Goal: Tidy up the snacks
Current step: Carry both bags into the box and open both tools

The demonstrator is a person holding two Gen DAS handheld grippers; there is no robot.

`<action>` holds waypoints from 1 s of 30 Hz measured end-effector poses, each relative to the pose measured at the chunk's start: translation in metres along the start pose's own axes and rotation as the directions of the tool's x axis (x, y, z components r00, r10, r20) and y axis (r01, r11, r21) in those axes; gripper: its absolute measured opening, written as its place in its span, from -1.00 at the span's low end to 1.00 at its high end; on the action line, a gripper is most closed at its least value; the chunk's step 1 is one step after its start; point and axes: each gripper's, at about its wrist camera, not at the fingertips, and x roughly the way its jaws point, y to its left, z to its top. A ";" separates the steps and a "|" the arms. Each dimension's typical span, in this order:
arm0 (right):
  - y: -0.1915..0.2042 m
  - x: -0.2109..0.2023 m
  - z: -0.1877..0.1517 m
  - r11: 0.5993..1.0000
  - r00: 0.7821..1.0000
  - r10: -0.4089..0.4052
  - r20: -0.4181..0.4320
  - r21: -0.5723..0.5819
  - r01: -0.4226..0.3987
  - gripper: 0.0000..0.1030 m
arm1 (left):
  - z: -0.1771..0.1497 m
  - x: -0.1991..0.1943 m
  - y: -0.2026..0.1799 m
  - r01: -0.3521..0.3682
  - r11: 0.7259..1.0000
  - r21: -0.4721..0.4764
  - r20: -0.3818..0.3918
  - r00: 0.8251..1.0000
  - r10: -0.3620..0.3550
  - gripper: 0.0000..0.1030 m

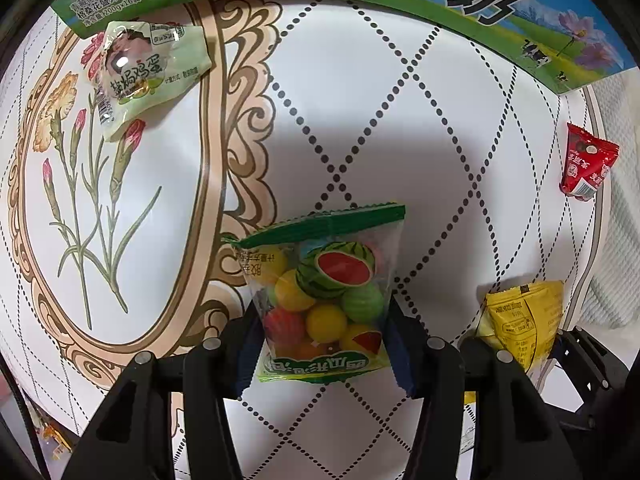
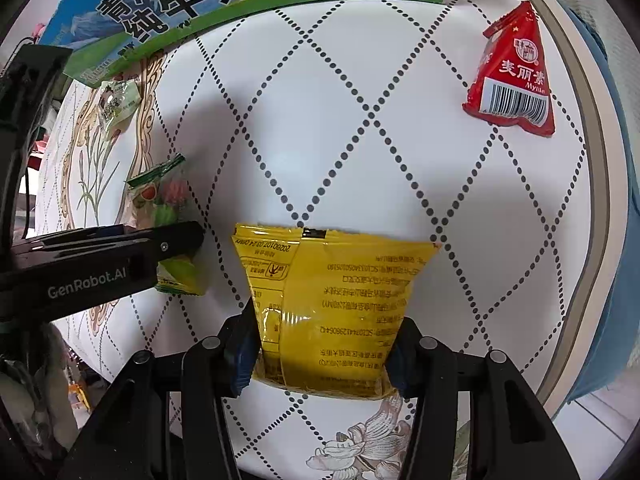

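My left gripper is shut on a clear candy bag with a green top and watermelon-print sweets, held above the table. My right gripper is shut on a yellow snack packet, also seen at the lower right of the left wrist view. The left gripper with its bag shows at the left of the right wrist view. A pale green egg packet lies at the far left near the carton. A red triangular packet lies at the far right.
A green and blue milk carton stands along the back of the table. The white tablecloth has a dotted diamond pattern and a floral frame at the left. The table edge runs along the right.
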 end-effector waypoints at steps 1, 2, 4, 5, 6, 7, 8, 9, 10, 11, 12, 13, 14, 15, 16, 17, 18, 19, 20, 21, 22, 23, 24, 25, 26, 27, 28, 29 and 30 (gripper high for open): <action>-0.002 -0.001 -0.001 1.000 1.000 -0.002 0.007 -0.001 0.002 0.06 | -0.002 -0.003 -0.001 -0.005 1.000 0.008 0.004 1.000 0.005 -0.05; -0.001 -0.002 -0.001 1.000 1.000 -0.005 0.014 -0.004 0.005 0.03 | -0.004 -0.006 -0.001 -0.004 1.000 0.013 0.008 1.000 0.003 -0.07; 0.000 -0.008 -0.003 1.000 0.999 0.004 0.036 -0.004 -0.004 -0.03 | -0.006 -0.016 -0.003 0.005 1.000 0.023 0.017 1.000 -0.005 -0.09; 0.001 -0.012 -0.003 1.000 0.999 0.011 0.041 -0.004 -0.011 -0.06 | -0.007 -0.022 -0.004 0.011 1.000 0.029 0.024 1.000 -0.012 -0.09; 0.000 -0.016 -0.003 1.000 0.999 0.019 0.045 0.002 -0.019 -0.07 | -0.008 -0.027 -0.005 0.018 0.999 0.037 0.029 0.999 -0.019 -0.10; 0.000 -0.020 -0.001 0.999 0.998 0.033 0.051 0.007 -0.033 -0.07 | -0.008 -0.035 -0.007 0.027 0.998 0.049 0.040 0.999 -0.029 -0.10; 0.002 -0.027 0.000 0.999 0.997 0.052 0.063 0.012 -0.053 -0.08 | -0.008 -0.043 -0.009 0.031 0.998 0.056 0.050 0.998 -0.033 -0.10; 0.003 -0.033 0.002 0.998 0.995 0.061 0.074 0.012 -0.062 -0.09 | -0.007 -0.052 -0.010 0.037 0.997 0.064 0.062 0.997 -0.041 -0.10; 0.005 -0.041 0.005 0.997 0.993 0.071 0.091 0.007 -0.072 -0.09 | -0.007 -0.060 -0.010 0.044 0.997 0.070 0.076 0.996 -0.050 -0.10; 0.007 -0.049 0.008 0.997 0.991 0.081 0.105 0.004 -0.082 -0.09 | -0.005 -0.070 -0.011 0.050 0.996 0.075 0.094 0.994 -0.057 -0.10; 0.009 -0.059 0.012 0.996 0.988 0.093 0.123 -0.001 -0.094 -0.09 | -0.002 -0.085 -0.011 0.066 0.995 0.076 0.114 0.991 -0.074 -0.10; 0.011 -0.071 0.018 0.994 0.984 0.107 0.145 -0.005 -0.107 -0.09 | 0.000 -0.094 -0.011 0.084 0.994 0.074 0.124 0.988 -0.092 -0.10; 0.014 -0.083 0.024 0.993 0.978 0.121 0.169 -0.009 -0.121 -0.09 | 0.005 -0.108 -0.010 0.109 0.992 0.069 0.142 0.983 -0.118 -0.10; 0.016 -0.093 0.030 0.992 0.974 0.130 0.187 -0.015 -0.129 -0.09 | 0.009 -0.120 -0.010 0.127 0.990 0.067 0.158 0.978 -0.136 -0.10; 0.018 -0.106 0.038 0.990 0.966 0.141 0.215 -0.022 -0.140 -0.09 | 0.016 -0.135 -0.010 0.147 0.987 0.067 0.179 0.971 -0.157 -0.10; 0.019 -0.117 0.046 0.989 0.960 0.148 0.236 -0.030 -0.145 -0.09 | 0.025 -0.150 -0.009 0.163 0.984 0.070 0.199 0.964 -0.174 -0.10; 0.021 -0.130 0.057 0.988 0.953 0.152 0.263 -0.043 -0.146 -0.09 | 0.032 -0.161 -0.009 0.174 0.982 0.073 0.214 0.959 -0.186 -0.10; 0.020 -0.141 0.065 0.988 0.945 0.156 0.286 -0.050 -0.148 -0.09 | 0.044 -0.174 -0.007 0.188 0.979 0.073 0.229 0.953 -0.200 -0.10; 0.020 -0.152 0.076 0.987 0.937 0.161 0.311 -0.057 -0.150 -0.09 | 0.053 -0.183 -0.006 0.200 0.977 0.072 0.240 0.948 -0.211 -0.10; 0.017 -0.162 0.087 0.987 0.930 0.161 0.329 -0.068 -0.147 -0.09 | 0.067 -0.193 -0.004 0.209 0.975 0.073 0.253 0.942 -0.221 -0.10; 0.018 -0.169 0.100 0.988 0.927 0.156 0.342 -0.077 -0.137 -0.09 | 0.081 -0.199 -0.003 0.204 0.976 0.076 0.259 0.941 -0.217 -0.10; 0.019 -0.174 0.112 0.988 0.922 0.148 0.359 -0.084 -0.126 -0.09 | 0.095 -0.204 -0.003 0.195 0.978 0.075 0.263 0.942 -0.208 -0.10; 0.020 -0.177 0.127 0.989 0.918 0.141 0.371 -0.089 -0.116 -0.09 | 0.107 -0.206 -0.002 0.192 0.979 0.075 0.265 0.942 -0.205 -0.10; 0.022 -0.177 0.139 0.990 0.917 0.136 0.374 -0.095 -0.109 -0.09 | 0.118 -0.205 -0.001 0.178 0.981 0.081 0.260 0.946 -0.194 -0.10; 0.025 -0.174 0.153 0.990 0.917 0.130 0.377 -0.099 -0.100 -0.09 | 0.129 -0.202 -0.002 0.160 0.984 0.081 0.253 0.951 -0.175 -0.10; 0.024 -0.172 0.166 0.991 0.919 0.119 0.375 -0.103 -0.087 -0.09 | 0.139 -0.197 0.000 0.151 0.985 0.078 0.240 0.957 -0.165 -0.10; 0.022 -0.169 0.177 0.991 0.924 0.115 0.365 -0.105 -0.082 -0.09 | 0.152 -0.191 0.002 0.143 0.987 0.070 0.223 0.962 -0.155 -0.10; 0.024 -0.163 0.187 0.991 0.927 0.113 0.358 -0.105 -0.080 -0.09 | 0.161 -0.185 0.005 0.132 0.989 0.059 0.209 0.968 -0.142 -0.10; 0.024 -0.162 0.195 0.992 0.929 0.106 0.355 -0.107 -0.072 -0.09 | 0.169 -0.181 0.007 0.117 0.991 0.059 0.195 0.973 -0.127 -0.10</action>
